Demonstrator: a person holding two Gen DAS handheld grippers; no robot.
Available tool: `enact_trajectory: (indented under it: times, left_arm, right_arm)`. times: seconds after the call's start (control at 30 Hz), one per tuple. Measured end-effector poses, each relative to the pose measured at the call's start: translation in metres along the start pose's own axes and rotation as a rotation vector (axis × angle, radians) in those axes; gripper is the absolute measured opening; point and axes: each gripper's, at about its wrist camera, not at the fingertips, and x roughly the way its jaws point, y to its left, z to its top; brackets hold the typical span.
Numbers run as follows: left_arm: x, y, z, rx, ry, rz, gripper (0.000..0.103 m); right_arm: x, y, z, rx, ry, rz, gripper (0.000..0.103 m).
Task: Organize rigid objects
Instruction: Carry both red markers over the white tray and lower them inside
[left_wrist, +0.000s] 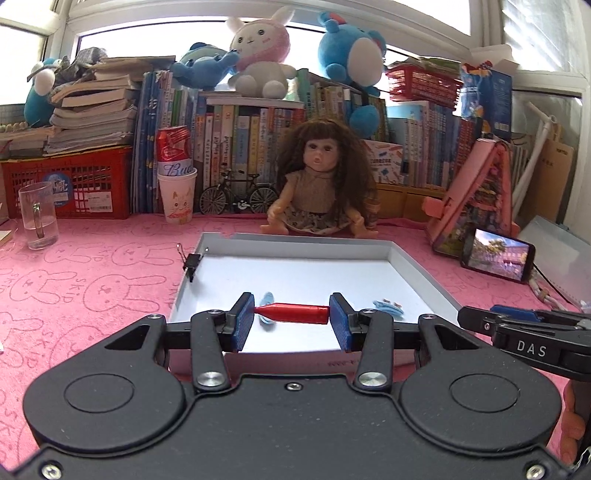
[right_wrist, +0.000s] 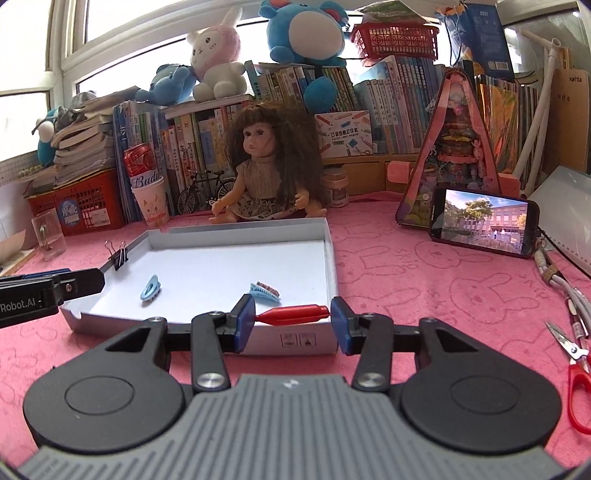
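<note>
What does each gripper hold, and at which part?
Each gripper, left and right, holds a red pen-like piece lengthwise, one pad on each end.

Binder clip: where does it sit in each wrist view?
Left wrist: binder clip clamped on the tray's left wall, left of centre.
Right wrist: same clip on that wall, far left of the picture.
Shared landmark: the doll seated behind the tray.

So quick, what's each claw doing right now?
Left claw: shut on a red piece, held end to end over the tray.
Right claw: shut on another red piece.
</note>
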Motion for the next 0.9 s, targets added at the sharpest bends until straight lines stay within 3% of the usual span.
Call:
enact_trajectory:
  times: [0.33, 0.5, 0.67, 0.9]
  left_arm:
    - [0.055, 0.029, 0.043, -0.043, 0.073, 0.005, 0.042]
    - [0.097, 0.038, 0.048, -0.071, 0.145, 0.032, 0.042]
    - [0.148, 0.041, 0.054, -0.104, 0.286, 0.025, 0.042]
    - [0.18, 0.031, 0.049, -0.096, 0.329, 0.053, 0.042]
  right_arm:
    - [0.05, 0.0, 0.04, 0.076, 0.097, 0.037, 0.05]
    - [0.087, -0.007, 0.052, 0.162, 0.193, 0.04, 0.05]
    - [0.131, -0.013, 0.058, 0.219, 0.344, 0.018, 0.05]
    - [0.151, 0.0, 0.06, 0.194, 0.38, -0.003, 0.05]
